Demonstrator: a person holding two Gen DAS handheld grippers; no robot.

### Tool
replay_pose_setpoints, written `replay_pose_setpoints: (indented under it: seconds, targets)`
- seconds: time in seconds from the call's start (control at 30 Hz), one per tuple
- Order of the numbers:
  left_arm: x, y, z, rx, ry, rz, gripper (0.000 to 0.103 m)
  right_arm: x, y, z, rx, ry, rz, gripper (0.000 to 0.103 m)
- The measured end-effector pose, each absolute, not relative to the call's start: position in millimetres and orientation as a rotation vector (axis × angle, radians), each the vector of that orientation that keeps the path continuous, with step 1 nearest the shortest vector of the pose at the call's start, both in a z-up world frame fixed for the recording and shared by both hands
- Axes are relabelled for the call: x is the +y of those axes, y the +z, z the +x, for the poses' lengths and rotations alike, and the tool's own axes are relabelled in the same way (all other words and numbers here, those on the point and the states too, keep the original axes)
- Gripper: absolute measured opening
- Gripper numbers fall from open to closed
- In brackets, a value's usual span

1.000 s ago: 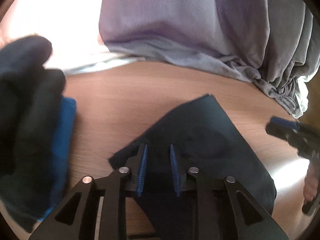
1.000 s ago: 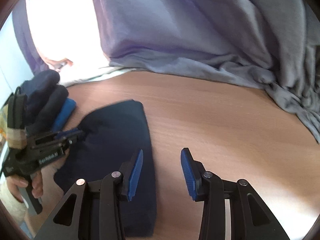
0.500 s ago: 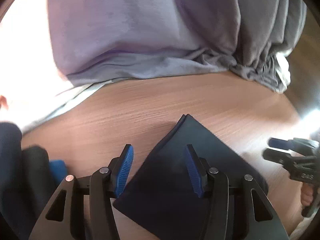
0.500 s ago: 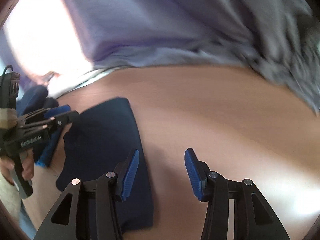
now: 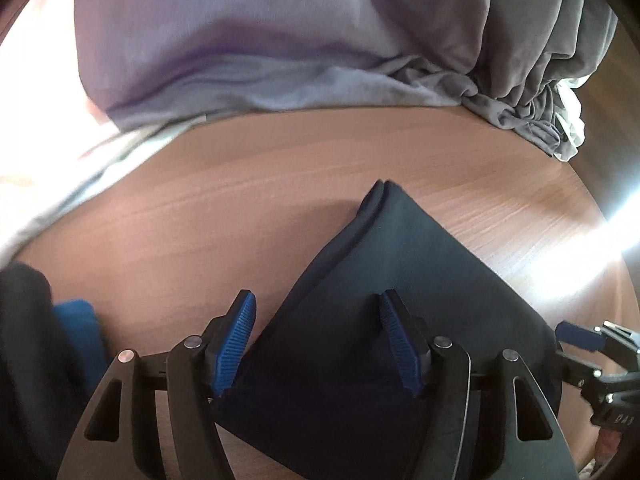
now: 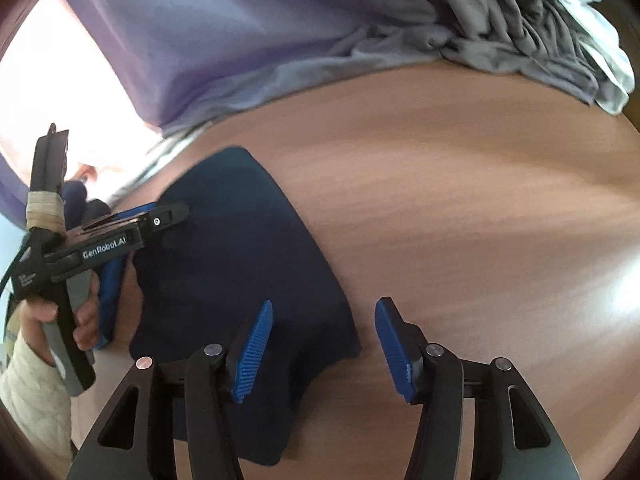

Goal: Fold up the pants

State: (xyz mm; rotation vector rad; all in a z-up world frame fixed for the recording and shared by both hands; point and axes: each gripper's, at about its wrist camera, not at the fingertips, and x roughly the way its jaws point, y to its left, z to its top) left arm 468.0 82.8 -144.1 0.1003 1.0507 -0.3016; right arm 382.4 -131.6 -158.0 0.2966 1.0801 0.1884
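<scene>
The pants (image 5: pixel 400 320) are dark navy and lie folded into a compact, flat stack on the wooden table (image 5: pixel 248 216). My left gripper (image 5: pixel 316 300) hovers over their left edge. Its jaws are opening, and the blue pads stand clear of the cloth. From the right wrist view the same pants (image 6: pixel 240 272) lie left of centre. My right gripper (image 6: pixel 326 304) is over their near right corner, jaws opening, nothing pinched. The left gripper (image 6: pixel 168 216) appears there too, held by a hand (image 6: pixel 86 320). The right gripper (image 5: pixel 576 334) shows at the left view's right edge.
A heap of grey and lilac cloth (image 5: pixel 280 60) lines the table's far side, with a white piece (image 6: pixel 600 40) at its right end. Dark garments (image 5: pixel 24 360) and a blue cloth (image 5: pixel 76 328) sit at the left. Bare wood (image 6: pixel 480 200) spreads to the right of the pants.
Both pairs of jaws have widened. The left gripper rolled and shifted over the pants, so the dark pile slid toward the left edge. The right gripper moved closer to the pants' right corner.
</scene>
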Motion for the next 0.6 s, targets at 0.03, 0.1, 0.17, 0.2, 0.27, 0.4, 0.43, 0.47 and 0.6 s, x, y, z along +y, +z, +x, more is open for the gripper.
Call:
replay_pose_setpoints:
  seconds: [0.03, 0.1, 0.17, 0.2, 0.27, 0.4, 0.43, 0.47, 0.6]
  targets:
    - [83, -146, 467, 1.056, -0.305, 0.092, 0.063, -130, -160, 381, 1.092, 0.183, 0.291, 0.055]
    - [83, -146, 464, 1.049, -0.312, 0.100, 0.063, -129, -162, 376, 1.105, 0.163, 0.291, 0.055]
    - [83, -147, 463, 1.050, -0.325, 0.102, 0.063, -129, -161, 372, 1.104, 0.143, 0.292, 0.055]
    - [83, -147, 463, 1.051, -0.330, 0.102, 0.063, -129, -161, 371, 1.102, 0.138, 0.292, 0.055]
    - [85, -146, 462, 1.048, -0.338, 0.096, 0.063, -129, -162, 369, 1.103, 0.123, 0.290, 0.055]
    - [88, -142, 461, 1.055, -0.372, 0.041, 0.063, -128, -163, 367, 1.085, 0.110, 0.289, 0.055]
    - [88, -143, 461, 1.065, -0.381, 0.037, 0.063, -128, -163, 367, 1.076, 0.104, 0.288, 0.055]
    - [87, -146, 462, 1.072, -0.382, 0.042, 0.064, -127, -163, 366, 1.070, 0.100, 0.287, 0.055]
    - [89, -152, 466, 1.089, -0.407, 0.004, 0.063, -123, -162, 365, 1.060, 0.082, 0.275, 0.054]
